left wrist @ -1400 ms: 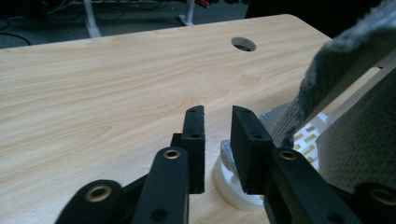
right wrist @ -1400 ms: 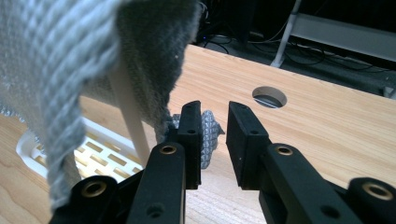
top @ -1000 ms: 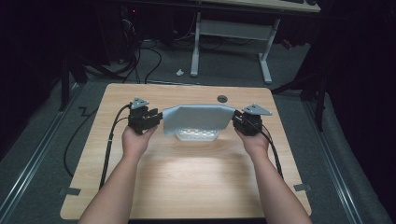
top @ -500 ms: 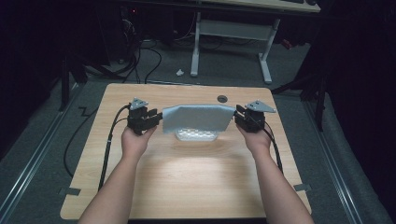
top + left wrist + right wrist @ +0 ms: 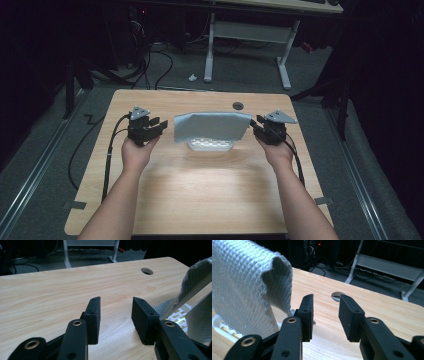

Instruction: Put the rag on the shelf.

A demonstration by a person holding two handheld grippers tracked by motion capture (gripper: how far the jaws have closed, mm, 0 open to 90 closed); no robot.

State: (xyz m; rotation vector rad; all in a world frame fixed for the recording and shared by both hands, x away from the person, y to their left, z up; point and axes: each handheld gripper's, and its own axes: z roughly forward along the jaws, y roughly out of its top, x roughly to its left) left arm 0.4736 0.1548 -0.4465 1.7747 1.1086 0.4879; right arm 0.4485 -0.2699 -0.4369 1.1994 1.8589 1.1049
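I read this as the release step: the grey waffle-weave cloth (image 5: 212,127) is draped over a white slotted rack (image 5: 210,145) near the middle of the tabletop (image 5: 200,200), a little toward its far edge, and both grippers stand beside it with nothing between their jaws. My left gripper (image 5: 159,126) sits just off the cloth's left end, jaws moderately apart and bare, the wood showing between them in the left gripper view. My right gripper (image 5: 254,125) is close by the cloth's right end; its jaws have just been opening and the gap is clear. Next I'd judge a clean pull-back of both hands, without snagging the hanging corners. The rack is mostly hidden under the cloth, so its shape is hard to make out. A round cable hole (image 5: 238,106) lies beyond, toward the far edge.
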